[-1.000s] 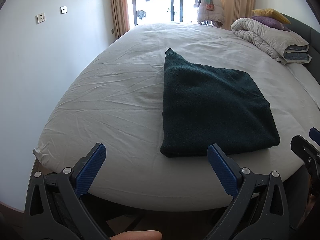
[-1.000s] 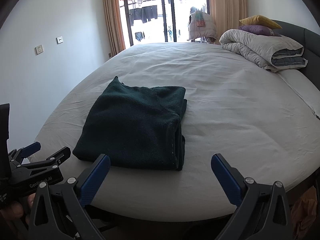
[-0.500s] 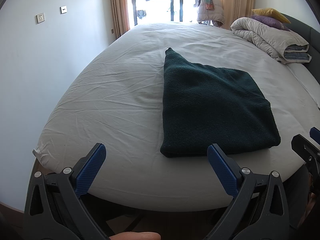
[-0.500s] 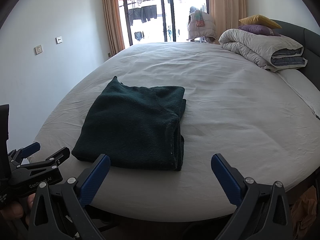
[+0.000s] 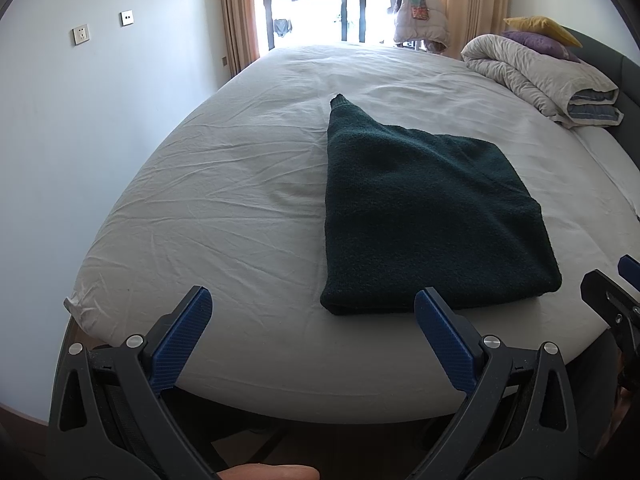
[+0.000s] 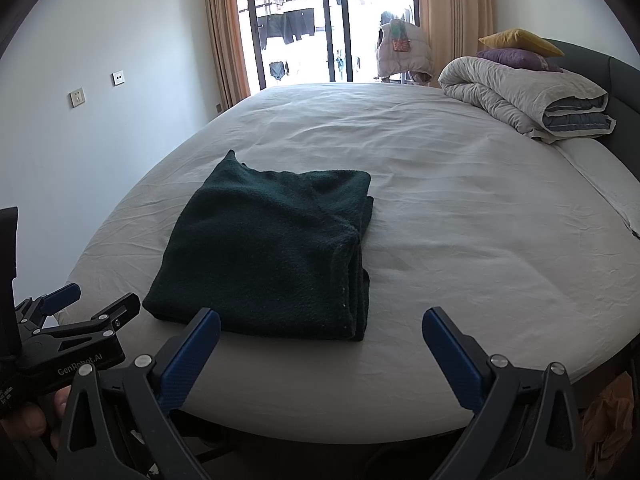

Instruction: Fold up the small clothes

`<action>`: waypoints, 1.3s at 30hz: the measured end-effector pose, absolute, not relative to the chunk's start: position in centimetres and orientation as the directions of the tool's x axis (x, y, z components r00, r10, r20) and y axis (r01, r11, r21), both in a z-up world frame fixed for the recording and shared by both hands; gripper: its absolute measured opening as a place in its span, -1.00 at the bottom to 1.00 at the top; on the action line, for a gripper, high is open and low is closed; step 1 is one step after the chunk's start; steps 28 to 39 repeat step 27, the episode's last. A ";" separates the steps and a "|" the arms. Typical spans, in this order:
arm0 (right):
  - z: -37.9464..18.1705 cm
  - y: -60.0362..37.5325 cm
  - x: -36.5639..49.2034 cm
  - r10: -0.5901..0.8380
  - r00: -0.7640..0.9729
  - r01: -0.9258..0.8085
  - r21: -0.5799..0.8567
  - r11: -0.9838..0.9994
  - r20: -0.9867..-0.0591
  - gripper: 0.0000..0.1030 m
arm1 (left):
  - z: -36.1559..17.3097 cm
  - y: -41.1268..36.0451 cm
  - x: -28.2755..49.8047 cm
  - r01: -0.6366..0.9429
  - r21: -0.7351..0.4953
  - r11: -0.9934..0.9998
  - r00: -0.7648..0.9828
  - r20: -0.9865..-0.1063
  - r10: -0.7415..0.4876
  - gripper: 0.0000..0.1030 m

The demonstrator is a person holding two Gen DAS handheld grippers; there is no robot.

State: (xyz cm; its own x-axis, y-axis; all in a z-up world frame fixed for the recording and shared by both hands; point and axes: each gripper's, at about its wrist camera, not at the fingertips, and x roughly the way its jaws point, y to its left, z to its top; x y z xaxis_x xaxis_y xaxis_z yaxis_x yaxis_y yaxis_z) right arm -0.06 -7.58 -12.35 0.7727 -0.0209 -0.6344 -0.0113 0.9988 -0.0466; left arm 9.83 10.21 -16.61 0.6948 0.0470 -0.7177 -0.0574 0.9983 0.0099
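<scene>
A dark green garment point(image 5: 424, 216) lies folded into a flat rectangle on the white bed sheet point(image 5: 224, 208) near the bed's front edge. It also shows in the right wrist view point(image 6: 272, 248), with stacked fold edges on its right side. My left gripper point(image 5: 312, 320) is open and empty, held off the bed's front edge, left of the garment's near corner. My right gripper point(image 6: 320, 340) is open and empty, just in front of the garment's near right corner. The left gripper also shows at the lower left of the right wrist view point(image 6: 88, 312).
A rolled grey duvet point(image 6: 528, 100) with a purple pillow point(image 6: 516, 58) and a yellow pillow point(image 6: 520, 40) lies at the far right by the dark headboard point(image 6: 616, 76). A balcony door point(image 6: 320, 20) with curtains is behind the bed. A wall point(image 5: 80, 140) runs along the left.
Almost nothing has changed. Both grippers stay open at the bed's front edge, and the garment has not moved.
</scene>
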 end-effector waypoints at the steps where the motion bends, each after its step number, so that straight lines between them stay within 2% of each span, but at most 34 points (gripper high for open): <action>1: -12.4 -7.6 -0.1 -0.021 0.772 -0.011 -0.046 0.999 -0.635 1.00 | -16.6 10.2 9.8 -0.057 0.012 0.998 0.694 -0.718 0.048 1.00; 39: -12.6 -8.0 -0.1 -0.019 0.768 -0.010 -0.042 0.999 -0.641 1.00 | -17.1 10.3 9.9 -0.073 0.014 0.997 0.690 -0.721 0.060 1.00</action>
